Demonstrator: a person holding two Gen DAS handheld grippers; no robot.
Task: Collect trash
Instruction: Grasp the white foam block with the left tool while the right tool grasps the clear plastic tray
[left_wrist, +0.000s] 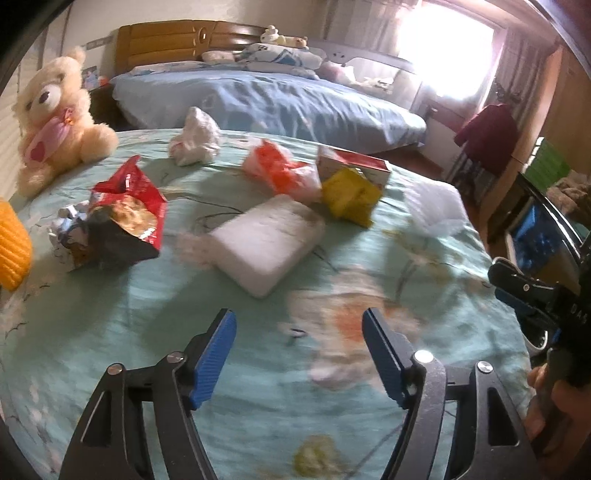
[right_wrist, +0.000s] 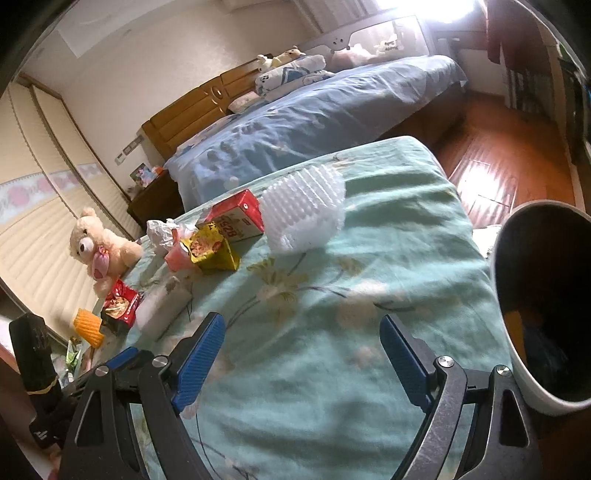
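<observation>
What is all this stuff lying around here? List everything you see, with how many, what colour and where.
Cream teddy bear: one, pink scarf, far left of the green floral bedspread.
Red snack bag: one, torn open, left on the bedspread.
White foam block: one, middle.
White crumpled plastic bag: one, far edge.
Orange-and-white plastic bag: one, behind the block.
Yellow foil packet: one, in front of the red-and-white carton.
White foam fruit net: one, right side.
Orange ribbed foam sleeve: one, left edge.
White bin: one, dark inside, right of the bed.
Blue-quilted bed: one, behind.
Left gripper: blue pads, open, empty.
Right gripper: blue pads, open, empty.
</observation>
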